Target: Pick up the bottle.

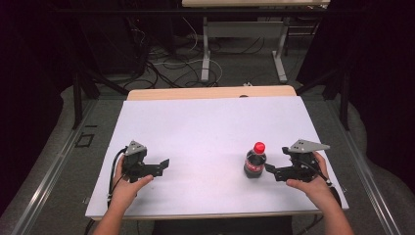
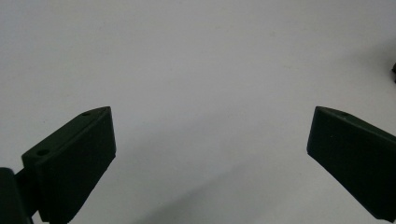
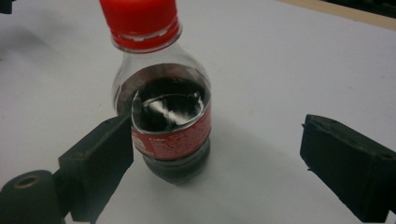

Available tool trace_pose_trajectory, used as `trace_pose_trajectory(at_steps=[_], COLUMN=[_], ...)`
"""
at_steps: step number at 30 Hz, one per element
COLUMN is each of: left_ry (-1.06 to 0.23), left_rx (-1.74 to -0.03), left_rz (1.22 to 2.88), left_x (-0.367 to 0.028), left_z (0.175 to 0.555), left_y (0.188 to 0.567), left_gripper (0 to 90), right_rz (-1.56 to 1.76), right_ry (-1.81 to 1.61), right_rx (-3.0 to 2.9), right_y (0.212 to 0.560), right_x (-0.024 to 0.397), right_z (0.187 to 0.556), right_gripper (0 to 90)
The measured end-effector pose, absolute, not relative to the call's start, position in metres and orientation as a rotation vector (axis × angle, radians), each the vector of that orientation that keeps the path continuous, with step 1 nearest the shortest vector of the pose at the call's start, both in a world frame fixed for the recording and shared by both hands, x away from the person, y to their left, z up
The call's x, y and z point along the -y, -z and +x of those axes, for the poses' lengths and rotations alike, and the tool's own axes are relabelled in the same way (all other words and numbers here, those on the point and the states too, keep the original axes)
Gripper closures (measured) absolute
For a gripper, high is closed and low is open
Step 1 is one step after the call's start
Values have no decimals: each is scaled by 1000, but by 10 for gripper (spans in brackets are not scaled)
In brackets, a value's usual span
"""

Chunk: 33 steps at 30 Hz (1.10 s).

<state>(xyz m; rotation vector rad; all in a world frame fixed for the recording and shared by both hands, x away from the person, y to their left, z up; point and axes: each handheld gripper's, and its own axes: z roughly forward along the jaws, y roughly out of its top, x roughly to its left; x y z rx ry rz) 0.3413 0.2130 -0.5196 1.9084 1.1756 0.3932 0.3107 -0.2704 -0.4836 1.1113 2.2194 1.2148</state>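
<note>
1. The left gripper (image 1: 157, 165) sits near the tabletop's (image 1: 205, 122) near-left corner, held from below by the person's left hand (image 1: 128, 187). Its jaws point toward the middle of the white surface.
2. In the left gripper view, its jaws stand wide apart over bare white surface with nothing between them: open.
3. The cola bottle (image 1: 255, 160) stands upright right of centre, closer to the near edge than to the far one. It has a red cap (image 1: 259, 146), a red label (image 3: 173, 137) and dark drink inside.
4. The right gripper (image 1: 269, 171) is just right of the bottle, near the tabletop's right edge, held by the right hand (image 1: 313, 185), with its jaws pointing left at the bottle.
5. In the right gripper view, the bottle stands between the spread jaws. One jaw lies at the label's edge, though I cannot tell whether it touches. The other jaw is well clear of the bottle, so the jaws are open and not gripping.
</note>
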Motion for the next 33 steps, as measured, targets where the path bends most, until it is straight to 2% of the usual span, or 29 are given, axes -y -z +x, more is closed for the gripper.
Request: trace_pose_trajectory(at_steps=[9,20,27,33], left_ry=[-391,-397,-394,-399], left_rx=[-1184,-1190,-1198,-1210], left_rz=[1909,1920,1919,1911], left_x=[-214,-217,-219,-222], left_z=[342,340,338,336], left_y=[522,523,523,523], left_gripper=[19,20,20,20], right_rz=[1087,1108,1089,1087], right_ry=[-1214,-1235,-1252,-1239], right_rx=[-2297,-2294,-2278,-2265], right_y=[501,514,518,517], right_x=[250,240,232,228], right_z=[314,321,325,327], right_gripper=[143,160,195,260])
